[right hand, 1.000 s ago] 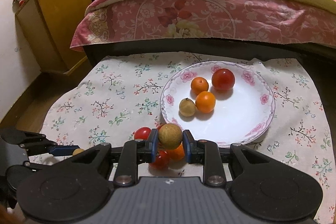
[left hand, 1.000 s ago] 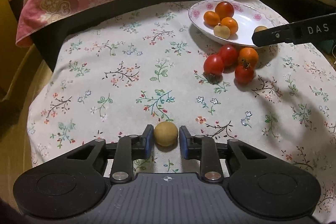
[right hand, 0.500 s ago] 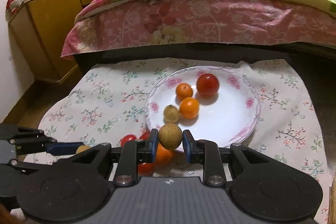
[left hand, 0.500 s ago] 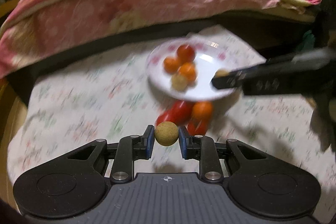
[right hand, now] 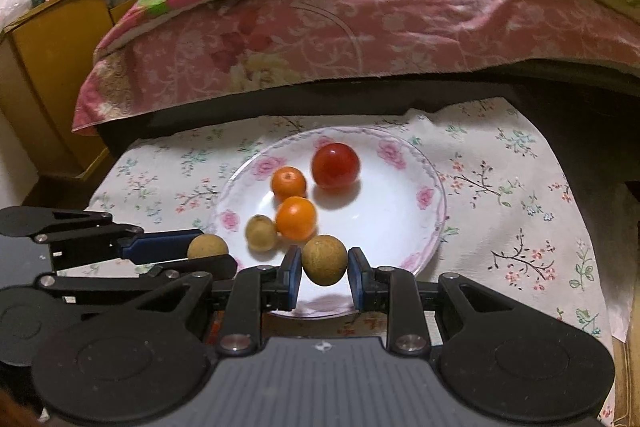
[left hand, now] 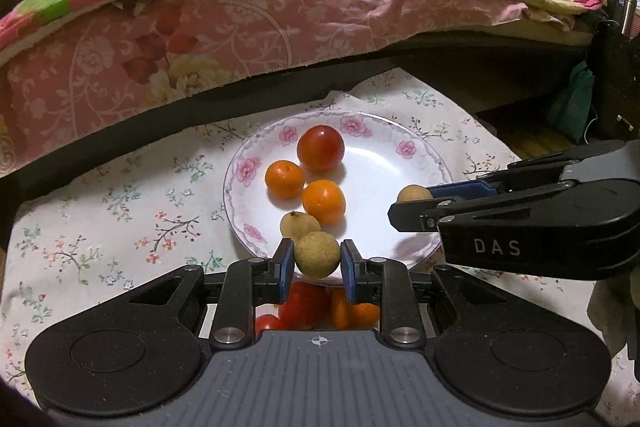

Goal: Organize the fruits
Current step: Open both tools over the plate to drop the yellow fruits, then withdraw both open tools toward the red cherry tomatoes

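A white floral plate [left hand: 416, 163] [right hand: 400, 211] holds a red tomato [left hand: 320, 148] [right hand: 335, 165], two small oranges [left hand: 285, 179] [right hand: 296, 218] and a tan longan [left hand: 299, 224] [right hand: 261, 233]. My left gripper [left hand: 316, 259] is shut on a tan longan [left hand: 317, 253] above the plate's near rim; it also shows in the right wrist view [right hand: 208, 247]. My right gripper [right hand: 323, 265] is shut on another longan [right hand: 324, 259] over the plate's near edge, and shows in the left wrist view [left hand: 414, 195].
Red tomatoes [left hand: 304, 303] and an orange [left hand: 354, 311] lie on the flowered cloth [left hand: 120, 211] below my left gripper. A bed with a pink quilt [left hand: 240, 27] stands behind. A yellow wooden cabinet [right hand: 44, 75] is at the left.
My left gripper lifted its longan off the cloth and carried it right and forward to the plate's rim. My right gripper moved its longan forward over the plate.
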The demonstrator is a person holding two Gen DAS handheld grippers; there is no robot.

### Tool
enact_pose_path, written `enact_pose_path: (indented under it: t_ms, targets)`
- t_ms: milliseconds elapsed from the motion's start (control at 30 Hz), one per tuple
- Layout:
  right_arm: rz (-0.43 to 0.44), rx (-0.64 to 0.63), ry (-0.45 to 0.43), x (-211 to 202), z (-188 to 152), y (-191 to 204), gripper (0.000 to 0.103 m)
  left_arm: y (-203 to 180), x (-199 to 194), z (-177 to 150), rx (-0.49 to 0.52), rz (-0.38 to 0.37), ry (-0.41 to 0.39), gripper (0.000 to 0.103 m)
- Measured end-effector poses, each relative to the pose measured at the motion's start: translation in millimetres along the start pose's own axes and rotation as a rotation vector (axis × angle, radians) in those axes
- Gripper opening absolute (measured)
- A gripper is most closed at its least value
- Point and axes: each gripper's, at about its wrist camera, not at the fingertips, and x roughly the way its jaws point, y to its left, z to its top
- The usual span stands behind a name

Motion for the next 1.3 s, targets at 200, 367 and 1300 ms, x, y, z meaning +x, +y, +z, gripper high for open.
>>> enact_pose_path:
  t_ms: [200, 367, 1300]
  targets:
    - [-0.003, -0.009, 0.001, 6, -1, -1, 0.026, 0, 9, 2, 0.003, -0.001, 0.017, 0.033]
    - [0.000, 0.004, -0.003, 6, 0, -4, 0.026, 0, 7, 6, 0.014, 0.007, 0.008, 0.035]
    - [0.016, -0.020, 0.001, -40, -24, 52, 0.026, 20, -72, -30, -0.036, 0.035, 0.054, 0.074]
